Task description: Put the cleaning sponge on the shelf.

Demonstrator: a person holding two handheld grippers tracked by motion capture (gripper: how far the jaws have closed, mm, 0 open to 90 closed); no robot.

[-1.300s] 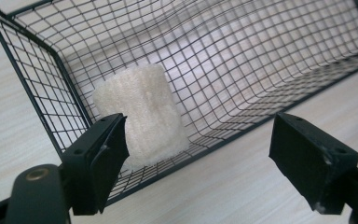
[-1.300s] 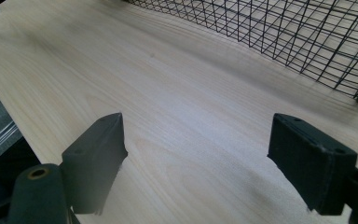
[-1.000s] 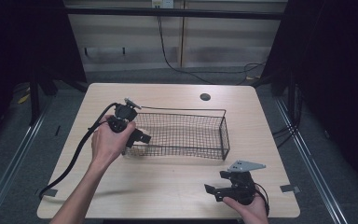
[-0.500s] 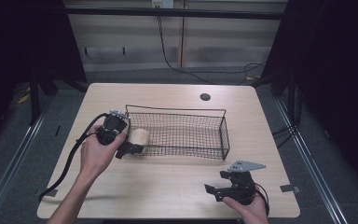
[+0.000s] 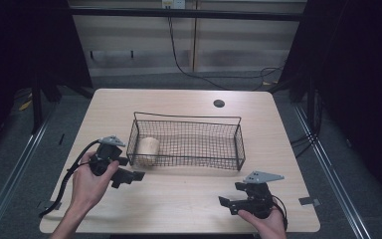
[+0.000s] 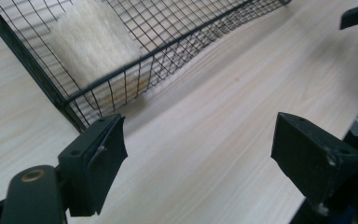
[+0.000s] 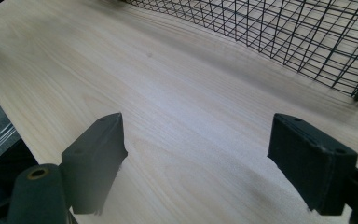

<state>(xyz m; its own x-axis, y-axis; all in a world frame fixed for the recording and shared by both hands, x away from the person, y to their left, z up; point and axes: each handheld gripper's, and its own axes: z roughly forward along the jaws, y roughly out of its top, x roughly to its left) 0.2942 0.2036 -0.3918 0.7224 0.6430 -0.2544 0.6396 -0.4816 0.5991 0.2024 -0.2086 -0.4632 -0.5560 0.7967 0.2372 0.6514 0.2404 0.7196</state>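
Left tongs [image 5: 132, 175] just opened, empty, beside wire basket [image 5: 189, 141] holding beige roll [image 5: 148, 149]; right tongs [image 5: 227, 205] released

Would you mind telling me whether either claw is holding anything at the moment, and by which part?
Nothing is held: the left claw and right claw are open and empty, and the beige roll lies in the basket.

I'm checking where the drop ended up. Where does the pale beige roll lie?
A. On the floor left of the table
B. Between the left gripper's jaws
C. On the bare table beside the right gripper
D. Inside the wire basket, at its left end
D: the pale beige roll lies inside the wire basket against its left end wall, while the left gripper sits outside the basket with its jaws open and empty.
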